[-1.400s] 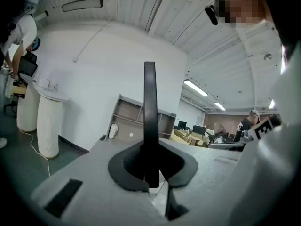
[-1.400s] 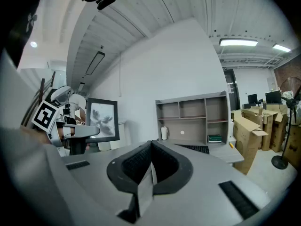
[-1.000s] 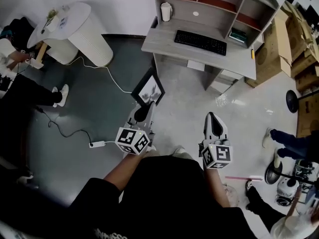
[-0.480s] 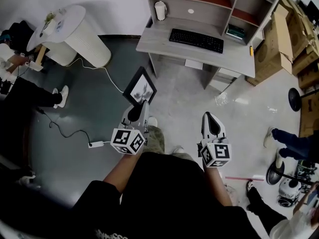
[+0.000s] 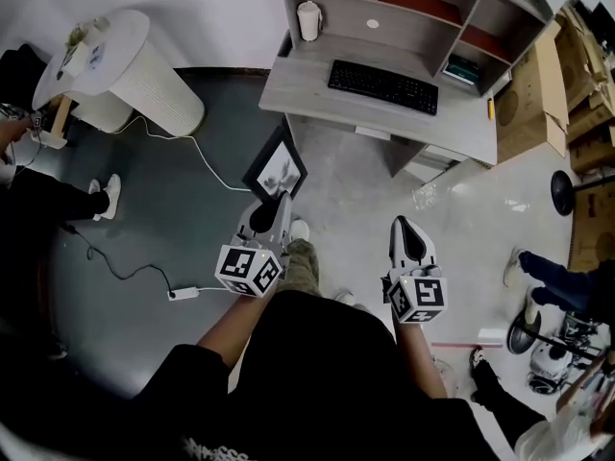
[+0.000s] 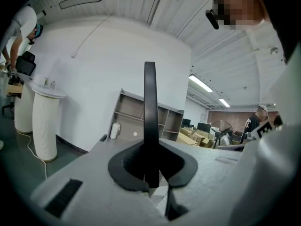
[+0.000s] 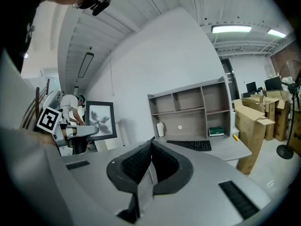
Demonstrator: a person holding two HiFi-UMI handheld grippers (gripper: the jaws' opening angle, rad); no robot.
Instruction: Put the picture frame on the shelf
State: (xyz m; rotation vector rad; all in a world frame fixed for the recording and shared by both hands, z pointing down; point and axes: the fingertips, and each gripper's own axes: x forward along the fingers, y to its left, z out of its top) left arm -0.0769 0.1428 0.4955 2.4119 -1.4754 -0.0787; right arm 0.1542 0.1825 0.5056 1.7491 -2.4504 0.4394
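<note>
Clamping the frame (image 5: pixel 277 167) by its near edge, the left gripper (image 5: pixel 280 203) sits just left of centre in the head view. In the left gripper view the frame stands upright and edge-on, a thin black bar with the jaws pressed on it. The right gripper (image 5: pixel 409 230) is right of centre, level with the left one, its jaws together on nothing. From the right gripper view the frame shows at the left, a pale print inside a black border.

The frame hangs over the grey floor, with a white cable (image 5: pixel 197 152) to its left. Farther up the picture is the desk (image 5: pixel 307 89) with a keyboard (image 5: pixel 382 82). The shelf (image 5: pixel 357 13) stands along the desk's back, at the top centre, well apart from the frame. A white cup (image 5: pixel 307 19) stands in its left bay. A round white table (image 5: pixel 106 46) fills the upper left, and boxes (image 5: pixel 550 84) the upper right.
</note>
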